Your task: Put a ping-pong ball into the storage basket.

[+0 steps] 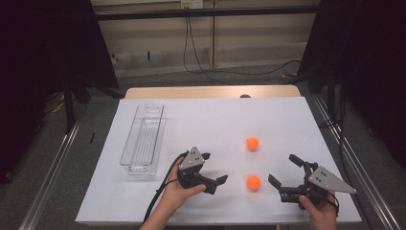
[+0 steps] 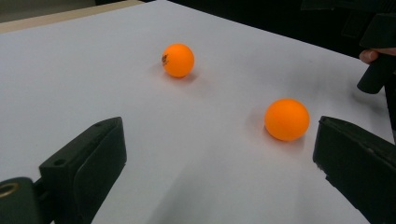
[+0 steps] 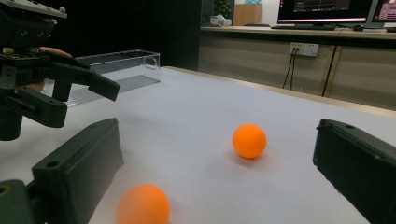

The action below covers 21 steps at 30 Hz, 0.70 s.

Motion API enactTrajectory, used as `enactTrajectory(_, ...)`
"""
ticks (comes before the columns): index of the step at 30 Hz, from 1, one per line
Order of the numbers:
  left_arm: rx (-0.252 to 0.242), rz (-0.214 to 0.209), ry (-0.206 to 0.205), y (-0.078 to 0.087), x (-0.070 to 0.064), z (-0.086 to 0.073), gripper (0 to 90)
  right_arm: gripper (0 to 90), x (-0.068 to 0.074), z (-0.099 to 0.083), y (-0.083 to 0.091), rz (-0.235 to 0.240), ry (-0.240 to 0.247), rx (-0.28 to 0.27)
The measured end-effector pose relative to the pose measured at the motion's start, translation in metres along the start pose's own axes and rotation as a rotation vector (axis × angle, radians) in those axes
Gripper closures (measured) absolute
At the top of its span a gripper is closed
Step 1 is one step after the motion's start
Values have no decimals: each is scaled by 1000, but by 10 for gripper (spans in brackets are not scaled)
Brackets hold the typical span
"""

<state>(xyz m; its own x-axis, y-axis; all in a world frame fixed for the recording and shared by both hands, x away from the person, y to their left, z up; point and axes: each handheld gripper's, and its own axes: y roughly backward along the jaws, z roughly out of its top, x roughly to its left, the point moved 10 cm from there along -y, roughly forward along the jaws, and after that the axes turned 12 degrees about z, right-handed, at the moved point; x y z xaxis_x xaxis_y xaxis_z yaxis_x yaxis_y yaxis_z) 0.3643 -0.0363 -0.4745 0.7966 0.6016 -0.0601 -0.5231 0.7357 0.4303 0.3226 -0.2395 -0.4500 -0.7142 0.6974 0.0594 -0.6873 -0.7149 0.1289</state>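
two orange balls lie on the white table (image 1: pixel 287 115), one behind the other as the person sees them: the near ball (image 1: pixel 253 182) sits between the two grippers, and the far ball (image 1: pixel 252 143) rests a little further up the sheet, apart from it. a clear plastic bin (image 1: pixel 142 140) stands empty at the left side of the table, well apart from both balls.

the left gripper (image 1: pixel 214 169) is held low in the person's left hand (image 1: pixel 176 190), its jaws spread wide and holding nothing; they point toward the near ball from its left. in the left gripper view that ball (image 2: pixel 286 119) lies just ahead, close to the right-hand jaw rather than centred in the gap. the right gripper (image 1: pixel 284 170) is likewise wide open and empty, facing the same ball from the other side; in the right gripper view the ball (image 3: pixel 143 205) sits at the bottom edge by the left-hand jaw, with the far ball (image 3: pixel 249 140) further ahead.

this looks like the approach stage of a pick: nothing is grasped yet and both balls are still on the table. the next move probably calls for one gripper to slide forward until the near ball sits squarely between its jaws, then close gently, since a light round ball may roll away if a jaw nudges it first. the bin seems the likely place to put it.
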Motion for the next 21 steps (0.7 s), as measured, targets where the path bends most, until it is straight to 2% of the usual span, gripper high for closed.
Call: enactTrajectory(21,18,-11,2,-6,-2,-1,29,11,4,0,-8,27,7,6)
